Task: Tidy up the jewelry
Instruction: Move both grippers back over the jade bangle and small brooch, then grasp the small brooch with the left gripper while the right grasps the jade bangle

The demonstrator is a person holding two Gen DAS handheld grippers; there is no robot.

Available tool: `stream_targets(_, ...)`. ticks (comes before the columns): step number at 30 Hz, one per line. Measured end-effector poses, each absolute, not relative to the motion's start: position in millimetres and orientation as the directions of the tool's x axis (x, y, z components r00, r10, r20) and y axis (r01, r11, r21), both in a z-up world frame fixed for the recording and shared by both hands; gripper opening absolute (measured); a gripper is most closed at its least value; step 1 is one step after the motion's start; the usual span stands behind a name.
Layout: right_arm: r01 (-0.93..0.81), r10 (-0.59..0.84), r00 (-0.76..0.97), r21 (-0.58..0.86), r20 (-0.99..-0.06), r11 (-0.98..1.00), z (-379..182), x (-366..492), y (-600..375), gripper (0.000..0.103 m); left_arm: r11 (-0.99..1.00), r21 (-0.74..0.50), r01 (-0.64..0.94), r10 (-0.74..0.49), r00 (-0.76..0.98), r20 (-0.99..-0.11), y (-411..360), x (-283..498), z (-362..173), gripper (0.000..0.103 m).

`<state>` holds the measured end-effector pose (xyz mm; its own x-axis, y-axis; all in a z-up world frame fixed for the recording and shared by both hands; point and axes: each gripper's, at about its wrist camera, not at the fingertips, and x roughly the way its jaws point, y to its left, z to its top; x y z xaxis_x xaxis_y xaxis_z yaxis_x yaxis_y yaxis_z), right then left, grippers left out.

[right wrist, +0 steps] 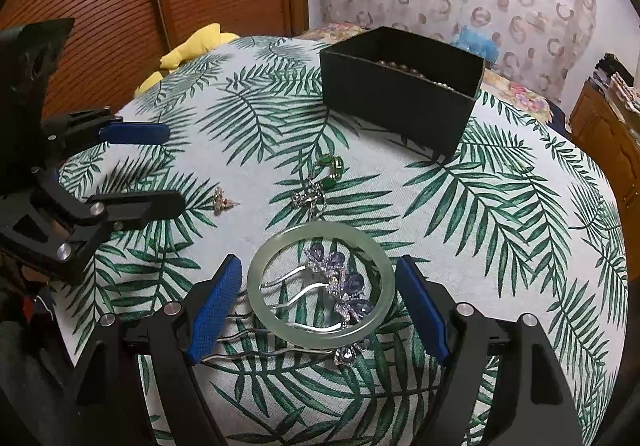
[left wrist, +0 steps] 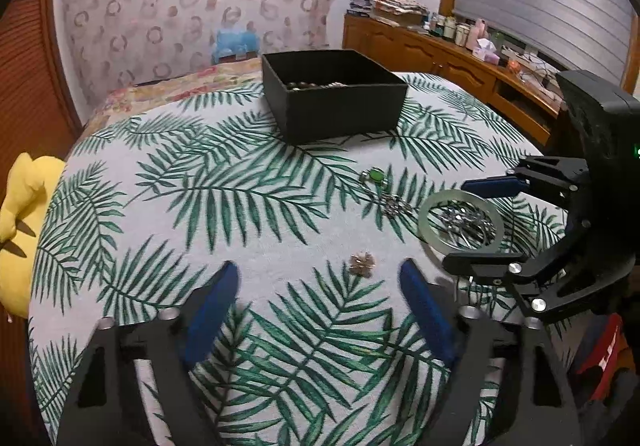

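A pale green bangle lies flat on the palm-leaf tablecloth, over silver hairpins with purple flowers. My right gripper is open; its blue pads stand on either side of the bangle, close to it but not pressing. In the left wrist view the right gripper reaches around the bangle from the right. My left gripper is open and holds nothing, with a small gold earring on the cloth just ahead of its fingers. A black box with beads inside stands at the back.
A green-stone piece and a silver piece lie between the bangle and the box. The left gripper hovers by the earring. A yellow plush toy sits off the table's left edge; a wooden sideboard stands behind.
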<state>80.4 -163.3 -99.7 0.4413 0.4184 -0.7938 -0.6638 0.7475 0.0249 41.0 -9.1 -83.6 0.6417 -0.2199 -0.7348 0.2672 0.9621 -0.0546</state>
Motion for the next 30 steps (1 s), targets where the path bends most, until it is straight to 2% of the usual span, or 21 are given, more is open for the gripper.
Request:
stream_targets(4,-0.661,0.428,0.448,0.031,-0.785,0.749,-98.3,78.3,-166.8,0.074,0.953,-0.054,0.297,-0.238,0.629,-0.740,-16.8,41.1,-85.0,0.055)
stream_targets(13,-0.644,0.466,0.502,0.046,-0.729,0.764,-77.0,75.1,-182.9,0.074,0.945,-0.028,0.326,-0.234,0.614,-0.754,-32.4,48.0,-89.9,0.030)
stream_targets(25,-0.635,0.470,0.503,0.059,-0.725,0.770,-77.5,74.4,-192.6,0.074,0.943,0.013,0.332,-0.206,0.614,-0.762,-40.3,52.9,-97.0,0.020)
stream_targets(27,-0.636,0.472,0.503,0.060,-0.724,0.770,-78.0,73.9,-193.1,0.074,0.943,0.013,0.333,-0.206,0.615,-0.761,-40.7,52.7,-97.1,0.014)
stream_targets(30,-0.635,0.472,0.504,0.060,-0.723,0.770,-77.9,74.0,-193.3,0.074,0.945,0.011,0.328,-0.206,0.619,-0.758,-40.4,52.9,-96.7,0.014)
